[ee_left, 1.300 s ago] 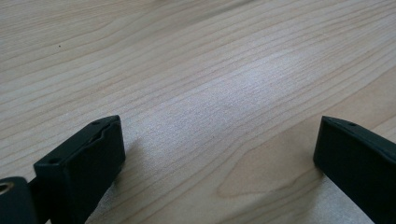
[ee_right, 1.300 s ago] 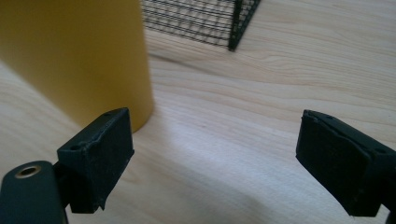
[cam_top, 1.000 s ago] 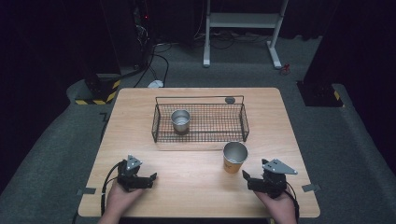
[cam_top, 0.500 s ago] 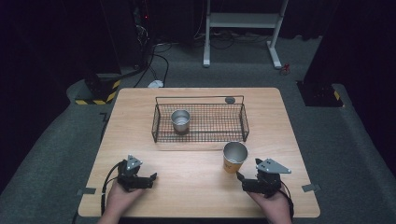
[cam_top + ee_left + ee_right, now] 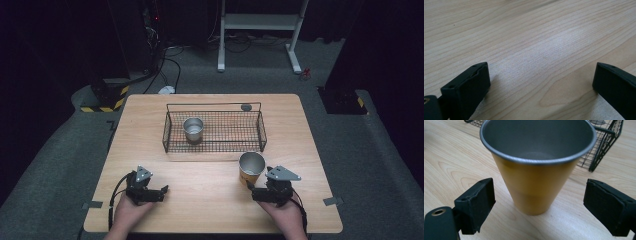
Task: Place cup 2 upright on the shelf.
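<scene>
Yellow cup [image 5: 537,173] upright on the bench [image 5: 210,197], just in front of the wire basket [image 5: 214,131].
The right hand-held gripper [image 5: 537,206], jaws wide, faces the cup, which stands between them untouched; the left hand-held gripper [image 5: 541,85], also wide, lies well apart from it.

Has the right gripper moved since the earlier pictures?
Yes. The right gripper moved left, toward the yellow metal cup beside the black wire basket.
</scene>
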`<state>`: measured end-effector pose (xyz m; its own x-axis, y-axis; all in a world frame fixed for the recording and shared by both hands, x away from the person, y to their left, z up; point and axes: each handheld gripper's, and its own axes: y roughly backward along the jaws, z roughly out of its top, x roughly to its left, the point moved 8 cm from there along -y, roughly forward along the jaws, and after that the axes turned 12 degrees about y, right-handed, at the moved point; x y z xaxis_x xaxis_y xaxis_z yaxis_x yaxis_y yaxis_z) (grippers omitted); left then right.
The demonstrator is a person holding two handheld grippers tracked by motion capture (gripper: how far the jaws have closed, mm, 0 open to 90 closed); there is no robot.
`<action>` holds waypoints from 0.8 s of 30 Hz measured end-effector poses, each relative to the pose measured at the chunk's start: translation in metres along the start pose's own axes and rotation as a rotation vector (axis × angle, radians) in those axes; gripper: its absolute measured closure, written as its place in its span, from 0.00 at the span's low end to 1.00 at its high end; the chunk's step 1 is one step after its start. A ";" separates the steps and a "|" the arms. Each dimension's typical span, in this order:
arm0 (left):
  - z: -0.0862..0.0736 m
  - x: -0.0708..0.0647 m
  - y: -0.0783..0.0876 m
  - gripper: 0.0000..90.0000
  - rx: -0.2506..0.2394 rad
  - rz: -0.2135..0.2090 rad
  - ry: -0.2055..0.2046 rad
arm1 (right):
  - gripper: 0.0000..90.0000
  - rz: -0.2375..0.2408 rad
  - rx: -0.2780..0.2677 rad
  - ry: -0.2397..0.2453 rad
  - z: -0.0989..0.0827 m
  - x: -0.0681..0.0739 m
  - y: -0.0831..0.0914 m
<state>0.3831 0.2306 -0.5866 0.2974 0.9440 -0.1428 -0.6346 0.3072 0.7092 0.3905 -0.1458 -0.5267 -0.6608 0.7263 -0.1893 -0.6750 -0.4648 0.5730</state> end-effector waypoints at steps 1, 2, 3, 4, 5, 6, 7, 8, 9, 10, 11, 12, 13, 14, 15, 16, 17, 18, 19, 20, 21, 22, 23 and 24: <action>0.000 0.000 0.000 0.02 0.000 0.000 0.000 | 0.11 -0.004 -0.002 0.002 0.003 0.000 -0.001; 0.000 0.000 0.000 0.02 0.000 -0.001 -0.001 | 0.11 -0.005 -0.005 0.006 0.005 0.000 -0.002; 0.000 0.000 0.000 0.02 0.000 0.000 0.000 | 0.11 -0.003 -0.008 -0.001 0.006 0.001 -0.002; 0.000 0.000 0.000 0.02 0.000 0.000 -0.001 | 0.11 -0.009 -0.010 0.009 0.008 0.000 -0.003; 0.000 0.000 0.000 0.02 0.000 0.000 0.000 | 0.11 -0.016 -0.010 0.012 0.009 0.000 -0.004; 0.000 0.000 0.000 0.02 0.000 0.000 0.000 | 0.11 -0.020 -0.012 0.015 0.010 0.000 -0.004; 0.000 0.000 0.000 0.02 0.000 -0.001 0.000 | 0.11 -0.021 -0.013 0.012 0.011 0.000 -0.005; 0.000 0.000 0.000 0.02 0.000 -0.001 0.000 | 0.11 -0.019 -0.015 0.011 0.012 0.000 -0.006; 0.000 0.000 0.000 0.02 0.001 -0.001 -0.002 | 0.11 -0.021 -0.017 0.016 0.012 -0.001 -0.008; 0.000 0.000 0.000 0.02 0.001 -0.001 -0.002 | 0.11 -0.022 -0.016 0.013 0.012 0.000 -0.010; 0.000 0.000 0.000 0.02 0.001 -0.001 -0.002 | 0.11 -0.026 -0.015 0.016 0.013 -0.001 -0.011; 0.000 0.000 0.000 0.02 0.001 -0.001 -0.002 | 0.11 -0.026 -0.017 0.005 0.014 -0.001 -0.013; 0.000 0.000 0.000 0.02 0.001 -0.001 -0.002 | 0.11 -0.027 -0.020 0.008 0.014 -0.001 -0.014; 0.000 0.000 0.000 0.02 0.001 -0.001 -0.002 | 0.11 -0.027 -0.025 0.010 0.016 -0.002 -0.015; 0.000 0.000 0.000 0.02 0.001 -0.001 -0.002 | 0.11 -0.027 -0.029 0.009 0.017 -0.002 -0.016; 0.000 0.000 0.000 0.02 0.001 -0.001 -0.002 | 0.11 -0.027 -0.031 0.010 0.018 -0.002 -0.017; 0.000 0.000 0.000 0.02 0.001 -0.001 -0.002 | 0.11 -0.027 -0.031 0.006 0.019 -0.002 -0.018; 0.000 0.000 0.000 0.02 0.001 -0.001 -0.002 | 0.11 -0.027 -0.034 0.005 0.020 -0.002 -0.019; 0.000 0.000 0.000 0.02 0.001 -0.001 -0.002 | 0.11 -0.029 -0.037 0.006 0.021 -0.002 -0.020; 0.000 0.000 0.000 0.02 0.001 -0.001 -0.002 | 0.11 -0.030 -0.041 0.005 0.022 -0.002 -0.020; 0.000 0.000 0.000 0.02 0.002 -0.001 -0.002 | 0.11 -0.026 -0.051 0.002 0.023 -0.003 -0.021; 0.000 0.000 0.000 0.02 0.003 -0.001 -0.002 | 0.11 -0.026 -0.052 -0.003 0.024 -0.003 -0.022; 0.000 0.000 0.000 0.02 0.002 -0.002 -0.002 | 0.11 -0.023 -0.053 -0.009 0.025 -0.003 -0.023; 0.000 0.000 0.000 0.02 0.002 -0.002 -0.002 | 0.11 -0.023 -0.054 -0.005 0.025 -0.004 -0.024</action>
<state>0.3833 0.2304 -0.5866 0.2995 0.9433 -0.1428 -0.6323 0.3084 0.7107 0.4174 -0.1246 -0.5195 -0.6435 0.7395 -0.1977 -0.7066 -0.4746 0.5248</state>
